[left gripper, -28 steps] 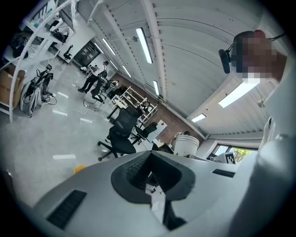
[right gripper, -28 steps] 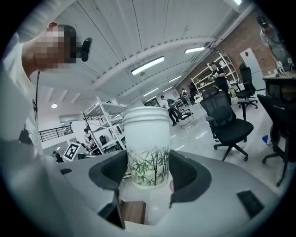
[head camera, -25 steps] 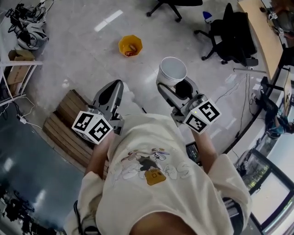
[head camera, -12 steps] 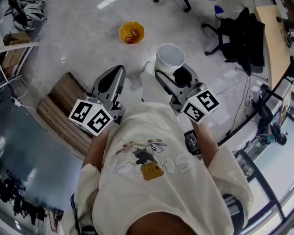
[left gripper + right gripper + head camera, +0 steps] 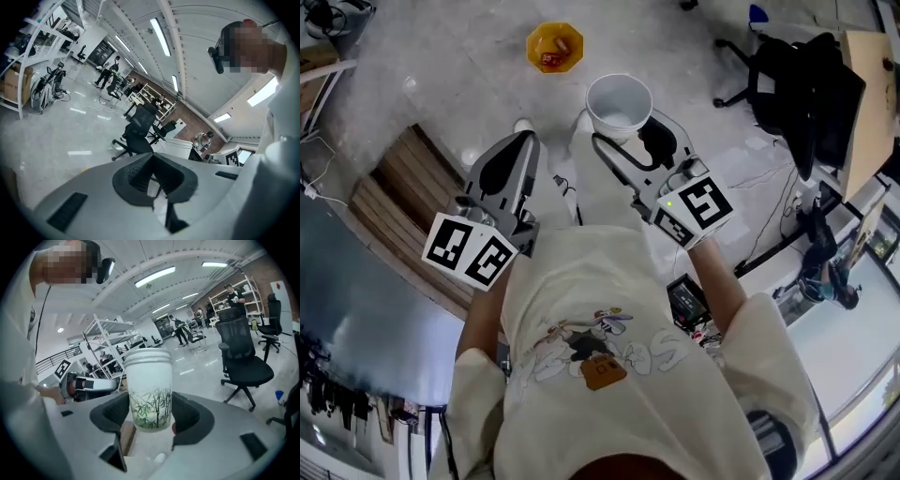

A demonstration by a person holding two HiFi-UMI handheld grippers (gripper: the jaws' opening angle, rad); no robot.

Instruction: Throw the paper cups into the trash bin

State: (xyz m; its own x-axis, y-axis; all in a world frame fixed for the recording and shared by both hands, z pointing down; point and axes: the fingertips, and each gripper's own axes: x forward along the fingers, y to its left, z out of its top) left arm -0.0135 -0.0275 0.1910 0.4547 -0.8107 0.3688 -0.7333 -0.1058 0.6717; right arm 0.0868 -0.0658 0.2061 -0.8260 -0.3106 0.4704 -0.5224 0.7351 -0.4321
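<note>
A white paper cup [image 5: 619, 102] with a bamboo print [image 5: 149, 390] stands upright in my right gripper [image 5: 628, 133], which is shut on the cup's lower part [image 5: 150, 417]. The cup's open mouth looks empty from above. My left gripper [image 5: 517, 142] is level with it on the left, shut with nothing between its fingers [image 5: 152, 159]. The left gripper view also catches the cup [image 5: 180, 147] off to the right. A yellow trash bin [image 5: 555, 47] with some red and white scraps inside sits on the grey floor beyond both grippers, slightly left of the cup.
A slatted wooden bench [image 5: 394, 197] lies on the floor at left. A black office chair [image 5: 792, 80] and a wooden desk edge [image 5: 872, 84] are at right, with cables on the floor below them. The person's shoe [image 5: 523, 126] shows between the grippers.
The view has shifted forward: the yellow bin now sits higher and nearer the cup's line. Both grippers keep their pose, the right one still holding the cup.
</note>
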